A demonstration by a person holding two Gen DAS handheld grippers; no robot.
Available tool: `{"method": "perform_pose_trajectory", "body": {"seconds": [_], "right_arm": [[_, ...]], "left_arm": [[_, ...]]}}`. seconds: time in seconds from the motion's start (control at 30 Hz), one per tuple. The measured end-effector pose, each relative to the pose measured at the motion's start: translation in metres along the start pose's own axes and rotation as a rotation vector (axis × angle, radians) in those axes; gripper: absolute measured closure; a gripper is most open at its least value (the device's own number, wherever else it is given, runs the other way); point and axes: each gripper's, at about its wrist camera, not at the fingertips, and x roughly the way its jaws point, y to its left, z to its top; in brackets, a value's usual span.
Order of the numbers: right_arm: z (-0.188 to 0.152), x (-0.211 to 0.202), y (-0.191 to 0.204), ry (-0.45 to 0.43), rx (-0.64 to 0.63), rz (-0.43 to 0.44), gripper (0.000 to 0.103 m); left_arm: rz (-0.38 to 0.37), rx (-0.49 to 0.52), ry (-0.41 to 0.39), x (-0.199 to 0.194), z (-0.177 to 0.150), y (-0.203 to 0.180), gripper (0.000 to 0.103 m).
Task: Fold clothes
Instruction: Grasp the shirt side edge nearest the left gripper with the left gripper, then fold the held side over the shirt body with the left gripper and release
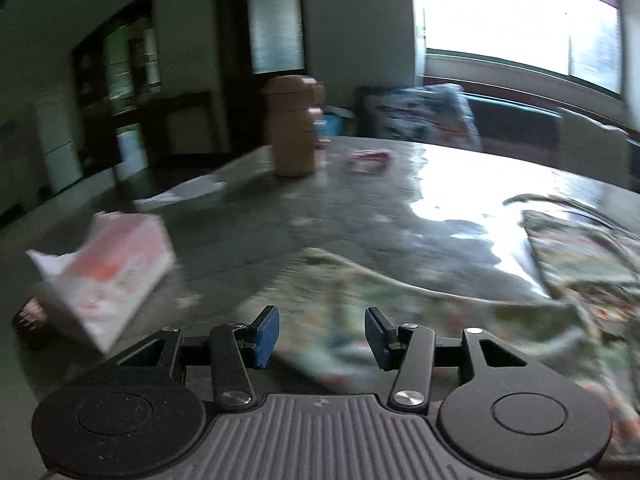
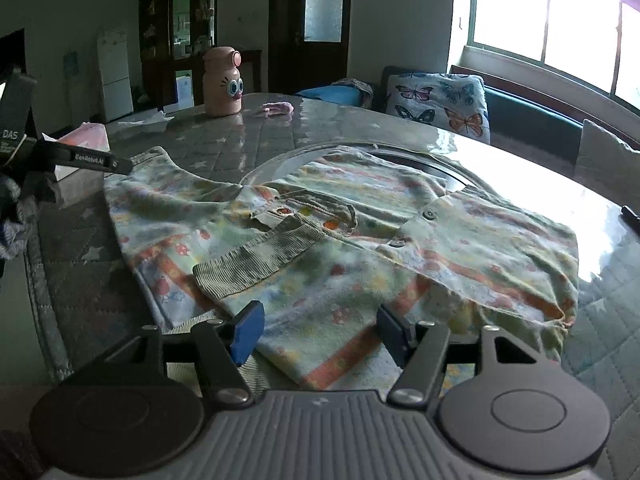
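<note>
From the left wrist camera everything is smeared by motion blur. The left gripper point(image 1: 322, 334) has its blue-padded jaws spread wide with nothing between them, hovering over the near edge of a patterned garment point(image 1: 400, 312) that lies on the glossy table point(image 1: 360, 208). To the left sits a pink-and-white tissue pack point(image 1: 108, 268), tilted, and just beside its lower left corner a small dark object I can't make out. Farther back on the table stand a peach-coloured bottle point(image 1: 294, 128) and, to its right, a small pink item point(image 1: 368, 159). A butterfly-print cushion point(image 1: 424, 116) leans behind the table under the bright window.

The right wrist camera is sharp. The right gripper point(image 2: 320, 332) is also spread wide and empty, its pads low over the front hem of the child's shirt point(image 2: 328, 248), which lies across the quilted table cover point(image 2: 224, 152) and partly over a round glass turntable point(image 2: 280, 164). The shirt is pale green with orange bands and small prints; a ribbed cuff point(image 2: 260, 260) is folded across its middle, and two buttons show on the right. The other gripper's black body point(image 2: 80, 158) pokes in from the left edge, near the shirt's far left corner. The peach cartoon-eyed bottle point(image 2: 222, 82) stands at the back.
</note>
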Motion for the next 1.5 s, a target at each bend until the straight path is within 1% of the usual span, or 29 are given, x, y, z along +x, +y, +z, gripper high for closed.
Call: {"method": "perform_pose_trajectory", "body": {"seconds": [0.1, 0.27, 0.3, 0.43, 0.47, 0.53, 0.57, 0.6, 0.7, 0.8, 0.9, 1.1, 1.3, 1.4, 1.5], "right_arm": [[0.001, 0.0, 0.0, 0.001, 0.001, 0.0, 0.039], [0.001, 0.0, 0.0, 0.001, 0.004, 0.0, 0.039], [0.001, 0.0, 0.0, 0.001, 0.006, 0.0, 0.039], [0.002, -0.001, 0.0, -0.002, 0.011, -0.002, 0.039], [0.002, -0.001, 0.0, -0.003, 0.014, -0.002, 0.039], [0.002, -0.002, 0.0, -0.006, 0.018, -0.002, 0.039], [0.002, -0.002, 0.0, -0.008, 0.018, -0.002, 0.039], [0.002, -0.003, 0.0, -0.009, 0.019, -0.001, 0.039], [0.003, -0.005, -0.001, -0.019, 0.028, -0.001, 0.039], [0.003, -0.009, -0.004, -0.029, 0.048, 0.003, 0.039], [0.003, -0.012, -0.007, -0.037, 0.066, -0.006, 0.039], [0.0, -0.019, -0.021, -0.048, 0.128, -0.024, 0.039], [-0.005, -0.028, -0.036, -0.065, 0.171, -0.057, 0.039], [-0.008, -0.033, -0.044, -0.076, 0.196, -0.077, 0.038], [-0.012, -0.037, -0.051, -0.079, 0.217, -0.09, 0.036]], "left_arm": [[0.055, -0.058, 0.012, 0.007, 0.002, 0.017, 0.052], [0.058, -0.086, 0.039, 0.018, 0.002, 0.03, 0.055], [0.054, -0.088, 0.046, 0.02, 0.001, 0.031, 0.06], [0.036, -0.115, 0.053, 0.023, -0.001, 0.035, 0.066], [0.029, -0.119, 0.051, 0.022, -0.001, 0.036, 0.073], [0.01, -0.128, 0.052, 0.023, 0.001, 0.033, 0.081], [0.0, -0.132, 0.053, 0.023, 0.002, 0.032, 0.088], [-0.007, -0.135, 0.053, 0.022, 0.003, 0.031, 0.092], [-0.033, -0.144, 0.046, 0.017, 0.007, 0.026, 0.094], [-0.108, -0.153, 0.029, 0.001, 0.013, 0.016, 0.095], [-0.194, -0.139, -0.001, -0.02, 0.021, -0.002, 0.095], [-0.404, -0.079, -0.049, -0.061, 0.036, -0.051, 0.095], [-0.6, 0.005, -0.035, -0.088, 0.034, -0.106, 0.096], [-0.664, 0.05, -0.027, -0.097, 0.029, -0.129, 0.096], [-0.717, 0.071, -0.018, -0.104, 0.027, -0.147, 0.096]]}}
